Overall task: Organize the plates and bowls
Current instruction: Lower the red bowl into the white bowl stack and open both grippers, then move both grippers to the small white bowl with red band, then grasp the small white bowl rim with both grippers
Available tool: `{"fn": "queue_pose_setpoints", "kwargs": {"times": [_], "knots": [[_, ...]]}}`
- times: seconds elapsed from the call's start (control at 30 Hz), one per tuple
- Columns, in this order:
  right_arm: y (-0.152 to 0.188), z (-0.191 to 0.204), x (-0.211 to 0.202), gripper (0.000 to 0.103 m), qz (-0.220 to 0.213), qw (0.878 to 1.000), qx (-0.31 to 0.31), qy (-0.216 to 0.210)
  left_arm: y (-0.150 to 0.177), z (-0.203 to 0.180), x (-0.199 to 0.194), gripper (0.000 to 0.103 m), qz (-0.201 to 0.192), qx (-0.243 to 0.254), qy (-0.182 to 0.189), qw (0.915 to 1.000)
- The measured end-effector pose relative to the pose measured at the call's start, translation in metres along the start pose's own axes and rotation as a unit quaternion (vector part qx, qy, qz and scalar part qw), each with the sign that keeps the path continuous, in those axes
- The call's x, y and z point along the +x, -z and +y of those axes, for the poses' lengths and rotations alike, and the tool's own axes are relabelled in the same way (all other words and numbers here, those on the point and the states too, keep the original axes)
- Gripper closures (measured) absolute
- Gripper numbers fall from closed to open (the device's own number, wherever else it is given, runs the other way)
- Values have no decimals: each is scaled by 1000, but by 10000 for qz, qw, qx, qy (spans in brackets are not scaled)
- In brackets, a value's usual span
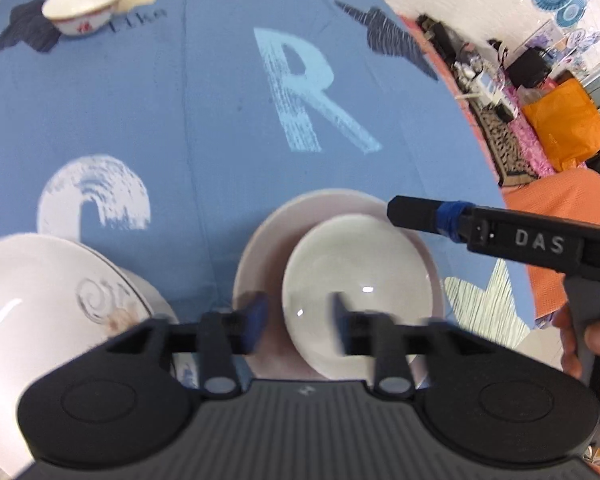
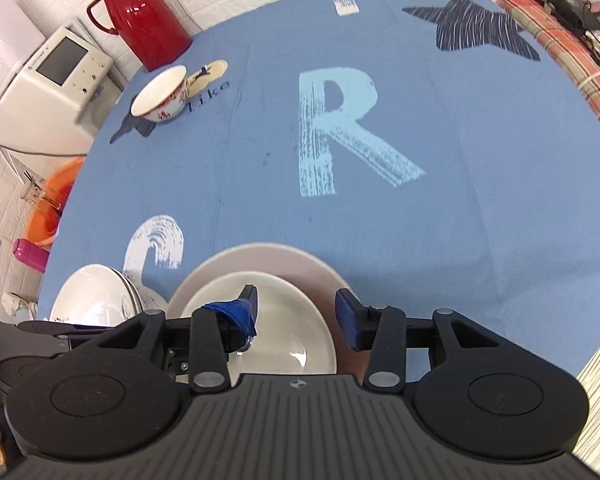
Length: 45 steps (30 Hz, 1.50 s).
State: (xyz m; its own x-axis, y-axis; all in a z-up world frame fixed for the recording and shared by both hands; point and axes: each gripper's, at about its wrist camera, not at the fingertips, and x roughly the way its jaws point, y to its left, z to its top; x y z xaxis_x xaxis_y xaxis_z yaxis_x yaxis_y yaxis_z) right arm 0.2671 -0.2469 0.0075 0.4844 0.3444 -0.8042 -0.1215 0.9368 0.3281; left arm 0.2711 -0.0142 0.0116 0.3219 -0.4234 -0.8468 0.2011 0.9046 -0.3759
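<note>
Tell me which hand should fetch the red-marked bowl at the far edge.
Left, probably: the red-marked bowl sits far left, on the left tongs' side; the right tongs would have to cross. Both stand open over the white bowl.

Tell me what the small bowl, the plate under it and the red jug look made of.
Small bowl: likely glazed ceramic, glossy white with sharp highlights. Plate beneath: probably ceramic too, duller pinkish-beige, no glints. Red jug: shiny plastic or lacquered metal; bright reflections, but the look cannot settle which.

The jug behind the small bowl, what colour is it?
The jug is glossy red, seen best in the right wrist view.
</note>
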Motion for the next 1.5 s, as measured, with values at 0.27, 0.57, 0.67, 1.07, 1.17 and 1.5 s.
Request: {"fn": "queue_pose_setpoints", "kwargs": {"times": [0.27,0.57,0.67,1.07,1.17,1.5], "knots": [[-41,20,-3,74,-413,9986,23,344,-48,73,-82,33,-1336,-228,-819,9874],[-150,111,84,73,-240,9980,-565,-125,-179,226,-69,32,-1272,-1226,-1402,9742],[-197,134,136,73,-27,9979,-432,-479,-214,248,-42,32,-1113,-1365,-1292,9759],[-268,183,268,72,618,9921,-1083,158,-266,288,46,45,-582,-1608,-1233,9775],[-263,188,280,72,753,9889,-1272,164,-266,289,50,58,-555,-1598,-1235,9778],[-252,194,279,89,697,9870,-1291,-650,-256,282,41,103,-481,-1696,-917,9801]]}}
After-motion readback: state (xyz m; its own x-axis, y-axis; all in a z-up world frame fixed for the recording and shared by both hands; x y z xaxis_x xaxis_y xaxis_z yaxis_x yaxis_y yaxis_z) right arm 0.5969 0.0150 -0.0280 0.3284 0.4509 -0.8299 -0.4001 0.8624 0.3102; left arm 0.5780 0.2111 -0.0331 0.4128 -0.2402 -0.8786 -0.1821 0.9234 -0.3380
